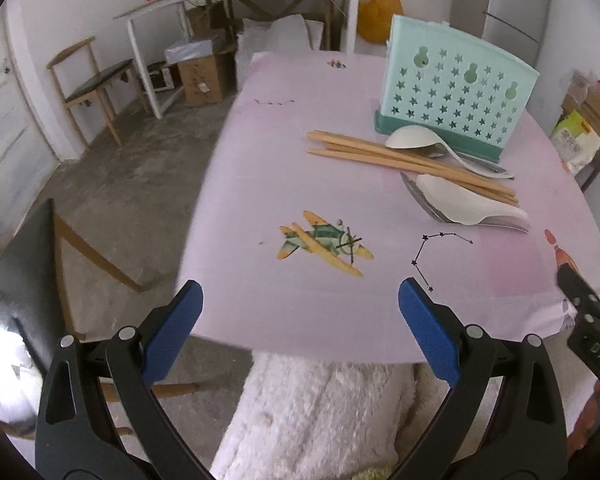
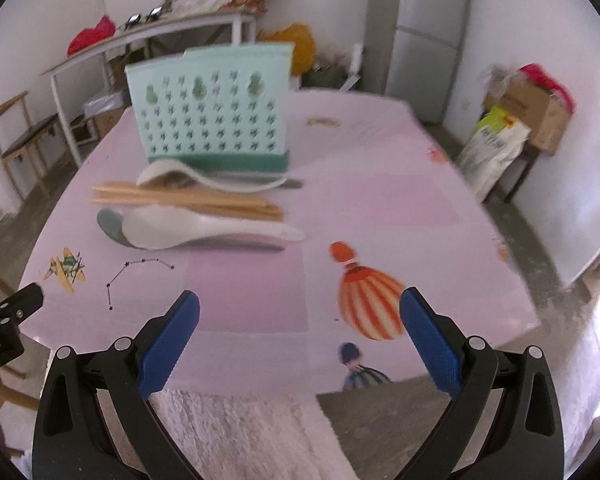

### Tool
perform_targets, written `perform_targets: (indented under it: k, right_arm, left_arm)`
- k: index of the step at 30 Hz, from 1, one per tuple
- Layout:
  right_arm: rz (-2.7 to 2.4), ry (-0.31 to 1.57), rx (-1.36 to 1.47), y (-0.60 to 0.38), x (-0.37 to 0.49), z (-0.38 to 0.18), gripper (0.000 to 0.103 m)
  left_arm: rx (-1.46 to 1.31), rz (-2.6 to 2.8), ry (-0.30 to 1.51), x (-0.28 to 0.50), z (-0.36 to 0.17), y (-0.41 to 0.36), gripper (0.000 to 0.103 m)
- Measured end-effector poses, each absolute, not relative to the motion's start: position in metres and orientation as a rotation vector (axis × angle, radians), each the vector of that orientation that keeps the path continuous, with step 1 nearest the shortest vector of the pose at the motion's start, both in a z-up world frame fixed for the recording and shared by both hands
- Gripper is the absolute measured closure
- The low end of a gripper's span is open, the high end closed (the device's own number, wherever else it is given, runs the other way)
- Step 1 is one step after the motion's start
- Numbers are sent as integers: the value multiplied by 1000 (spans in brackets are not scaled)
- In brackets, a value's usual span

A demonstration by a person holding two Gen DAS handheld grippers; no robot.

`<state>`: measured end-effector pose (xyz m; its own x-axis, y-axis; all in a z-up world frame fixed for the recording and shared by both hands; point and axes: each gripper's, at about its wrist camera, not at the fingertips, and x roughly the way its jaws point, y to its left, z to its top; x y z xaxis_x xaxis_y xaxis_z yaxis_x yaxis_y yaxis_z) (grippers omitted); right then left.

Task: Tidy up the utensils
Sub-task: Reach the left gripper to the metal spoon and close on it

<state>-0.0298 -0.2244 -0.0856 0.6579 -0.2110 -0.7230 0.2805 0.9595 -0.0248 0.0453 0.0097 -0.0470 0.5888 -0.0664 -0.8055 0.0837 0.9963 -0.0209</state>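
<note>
The long wooden chopsticks and two white scoop-shaped spoons lie in a pile touching the foot of the mint-green plastic holder with star holes, far across the pink bench. The near edge has open room. The left gripper and right gripper hover there, jaws wide and empty.
</note>
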Motion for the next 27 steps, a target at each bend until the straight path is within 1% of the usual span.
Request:
perform_targets:
  k: [8,13,15,18,22,25,27]
  right_arm:
    - [-141,964,119,-224,12,-124,5]
    - [-113,950,116,-222,18,-130,5]
    - [-111,941,110,-220,18,-131,5]
    - [-115,939,112,-222,19,-131,5]
    - [-119,948,113,-225,22,-129,5]
    - [-115,949,113,-227,24,-128,5]
    - [-111,951,111,-228,24,-128,5]
  left_arm:
    - [-49,-187,922,74,-63,8,8]
    - [-110,-243,966,92,-72,5,9]
    - [-103,-218,953,94,-73,4,8]
    - [-39,-201,965,100,-75,-5,9]
    - [120,-168,969,100,-81,-18,8]
    - [96,-184,986,102,-77,-15,8]
    - [22,-239,983,103,-70,-7,8]
